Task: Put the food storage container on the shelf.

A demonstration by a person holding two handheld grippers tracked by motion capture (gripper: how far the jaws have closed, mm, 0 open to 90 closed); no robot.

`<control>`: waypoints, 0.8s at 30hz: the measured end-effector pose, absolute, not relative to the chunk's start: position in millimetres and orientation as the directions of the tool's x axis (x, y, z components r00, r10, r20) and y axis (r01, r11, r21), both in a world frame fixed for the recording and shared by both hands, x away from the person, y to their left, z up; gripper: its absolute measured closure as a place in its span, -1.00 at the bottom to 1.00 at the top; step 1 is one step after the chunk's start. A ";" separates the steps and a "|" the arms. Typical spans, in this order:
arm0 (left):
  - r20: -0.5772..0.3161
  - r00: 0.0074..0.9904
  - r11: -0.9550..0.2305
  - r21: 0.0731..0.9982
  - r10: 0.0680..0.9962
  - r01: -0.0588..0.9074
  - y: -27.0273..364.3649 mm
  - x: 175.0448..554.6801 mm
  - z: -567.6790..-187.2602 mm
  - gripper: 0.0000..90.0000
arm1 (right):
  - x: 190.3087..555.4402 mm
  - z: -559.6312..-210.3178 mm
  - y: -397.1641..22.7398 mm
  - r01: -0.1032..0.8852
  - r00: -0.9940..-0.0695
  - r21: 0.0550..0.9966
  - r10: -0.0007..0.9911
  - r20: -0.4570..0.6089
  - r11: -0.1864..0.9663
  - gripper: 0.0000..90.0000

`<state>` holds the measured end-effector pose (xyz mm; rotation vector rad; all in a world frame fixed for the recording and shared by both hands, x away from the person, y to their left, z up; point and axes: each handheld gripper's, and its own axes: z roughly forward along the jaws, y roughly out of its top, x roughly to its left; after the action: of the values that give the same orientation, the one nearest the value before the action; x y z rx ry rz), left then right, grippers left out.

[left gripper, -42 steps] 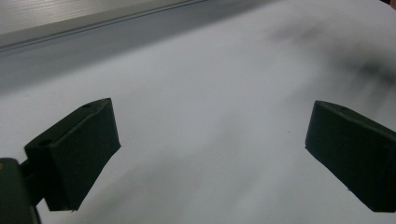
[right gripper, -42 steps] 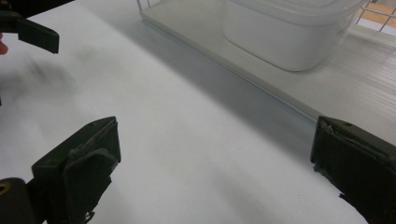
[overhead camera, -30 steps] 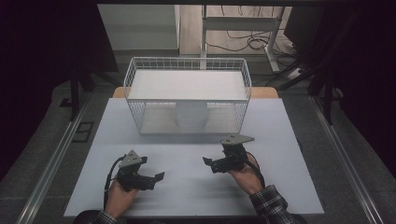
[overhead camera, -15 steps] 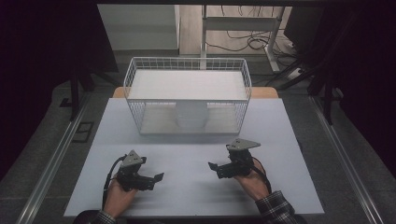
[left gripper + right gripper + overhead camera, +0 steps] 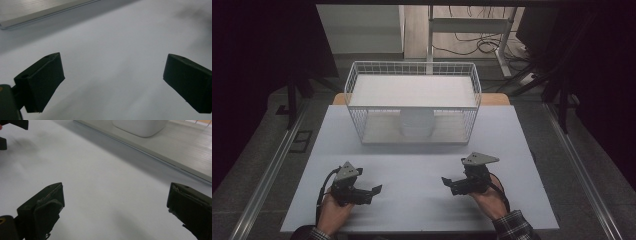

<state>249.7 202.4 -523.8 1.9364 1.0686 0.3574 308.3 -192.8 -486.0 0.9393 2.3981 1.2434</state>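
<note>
White table [image 5: 422, 165] lies bare; both grippers, left gripper [image 5: 371, 192] and right gripper [image 5: 449, 183], are held wide, empty; white container [image 5: 416, 124] in wire basket [image 5: 357, 125] untouched.

Open tabletop up front, basket blocks the back.
Bare white table [image 5: 422, 170] lies between both grippers; white wire basket [image 5: 362, 125] walls off the far edge, white tub [image 5: 416, 124] inside.

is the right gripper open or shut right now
Open. In the right gripper view, the right gripper has its two black jaws standing far apart with bare white table between them, gripping nothing.
</note>
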 end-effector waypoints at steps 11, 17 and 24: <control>-0.148 0.572 -0.233 0.810 0.806 0.538 212.9 241.0 -522.5 -0.95 | 299.9 -485.6 -211.9 0.434 -0.720 0.802 0.693 0.034 0.411 -0.98; -0.141 0.558 -0.224 0.815 0.818 0.535 219.9 233.5 -521.3 -0.96 | 292.2 -485.4 -227.8 0.448 -0.691 0.801 0.723 0.027 0.398 -0.99; -0.132 0.540 -0.213 0.822 0.831 0.529 226.7 227.0 -520.9 -0.97 | 284.4 -485.6 -242.7 0.463 -0.660 0.800 0.751 0.024 0.382 -1.00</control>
<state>227.0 226.7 -520.9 1.8868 1.1126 0.4276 284.4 -242.7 -485.6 1.0585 2.3026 1.1673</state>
